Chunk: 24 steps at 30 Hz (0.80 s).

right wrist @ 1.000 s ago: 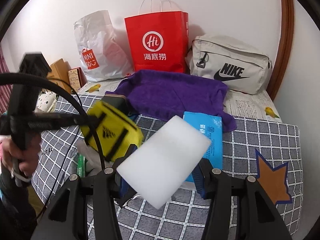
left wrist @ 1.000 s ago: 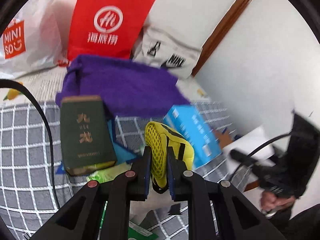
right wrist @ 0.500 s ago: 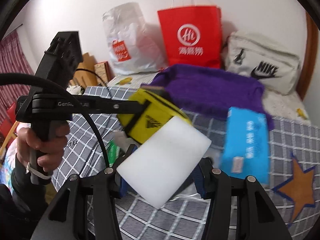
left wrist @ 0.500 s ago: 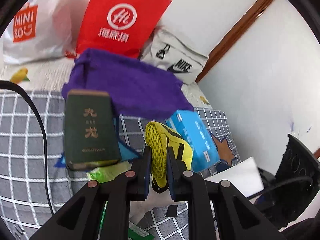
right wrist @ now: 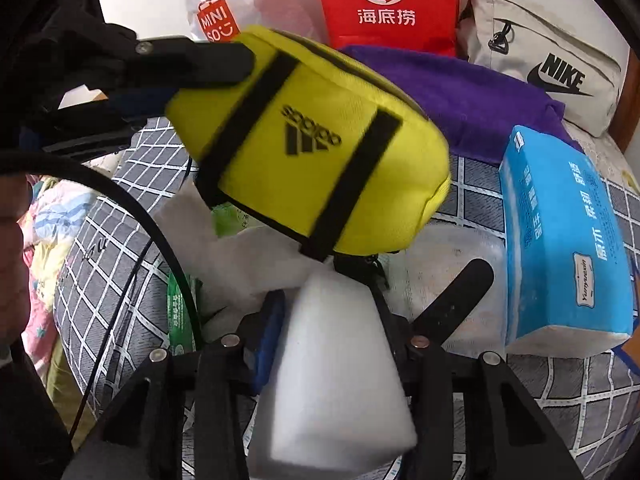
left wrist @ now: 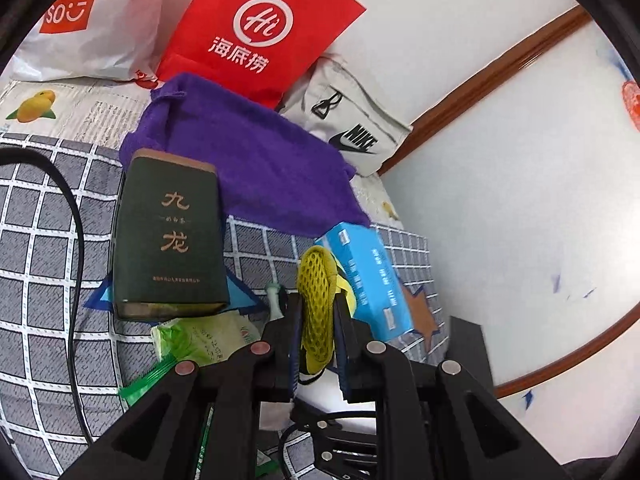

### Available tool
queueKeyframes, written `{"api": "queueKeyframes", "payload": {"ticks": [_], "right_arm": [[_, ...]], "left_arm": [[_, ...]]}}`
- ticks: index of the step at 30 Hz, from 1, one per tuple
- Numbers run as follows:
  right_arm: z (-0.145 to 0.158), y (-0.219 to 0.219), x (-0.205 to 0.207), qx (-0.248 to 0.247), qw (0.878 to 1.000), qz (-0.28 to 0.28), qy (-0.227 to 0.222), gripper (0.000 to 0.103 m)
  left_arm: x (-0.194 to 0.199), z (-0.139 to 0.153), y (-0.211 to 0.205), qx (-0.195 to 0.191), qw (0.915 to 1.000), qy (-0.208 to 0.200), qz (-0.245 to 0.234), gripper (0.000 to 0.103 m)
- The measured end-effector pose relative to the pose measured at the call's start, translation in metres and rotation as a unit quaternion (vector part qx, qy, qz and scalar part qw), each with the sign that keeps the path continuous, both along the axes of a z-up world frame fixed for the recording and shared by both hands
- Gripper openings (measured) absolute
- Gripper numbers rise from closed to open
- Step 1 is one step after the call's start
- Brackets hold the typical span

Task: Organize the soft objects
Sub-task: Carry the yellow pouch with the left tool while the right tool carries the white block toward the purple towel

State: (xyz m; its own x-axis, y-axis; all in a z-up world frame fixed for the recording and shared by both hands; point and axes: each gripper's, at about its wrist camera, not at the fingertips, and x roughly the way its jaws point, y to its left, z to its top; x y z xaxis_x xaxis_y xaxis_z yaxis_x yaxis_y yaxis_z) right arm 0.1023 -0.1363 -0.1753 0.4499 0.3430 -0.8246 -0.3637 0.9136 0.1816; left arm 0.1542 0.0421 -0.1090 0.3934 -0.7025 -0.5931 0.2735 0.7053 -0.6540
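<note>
Pinching yellow Adidas pouch [right wrist: 316, 148] by mesh edge in left gripper [left wrist: 317, 322], dangling above checked bedspread [left wrist: 36, 240] for stowing; squeezing white foam block [right wrist: 340, 368] tighter in right gripper [right wrist: 332, 320], jaws just closing, lowering toward pile.

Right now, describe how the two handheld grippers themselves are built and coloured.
Both are matte black plastic. The left gripper and right gripper each have two angular fingers with triangular cut-outs, round silver pivot bolts and blue pads on the inner faces. A black cable loops past the left one; another cable curves beside the right.
</note>
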Motion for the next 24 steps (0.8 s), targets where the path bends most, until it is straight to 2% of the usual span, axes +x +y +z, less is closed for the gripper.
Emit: {"api": "queueKeyframes", "payload": {"ticks": [5, 11, 24], "right_arm": [[0.012, -0.002, -0.006, 0.007, 1.000, 0.009, -0.015, 0.041], [0.017, -0.014, -0.006, 0.031, 0.999, -0.001, -0.013, 0.041], [0.070, -0.044, 0.003, 0.031, 0.998, -0.013, -0.058, 0.040]], "left_arm": [[0.000, 0.006, 0.008, 0.009, 0.9999, -0.009, 0.012, 0.014], [-0.001, 0.014, 0.021, 0.007, 0.9995, -0.019, 0.024, 0.014], [0.015, 0.048, 0.025, 0.022, 0.9971, -0.060, 0.041, 0.014]]}}
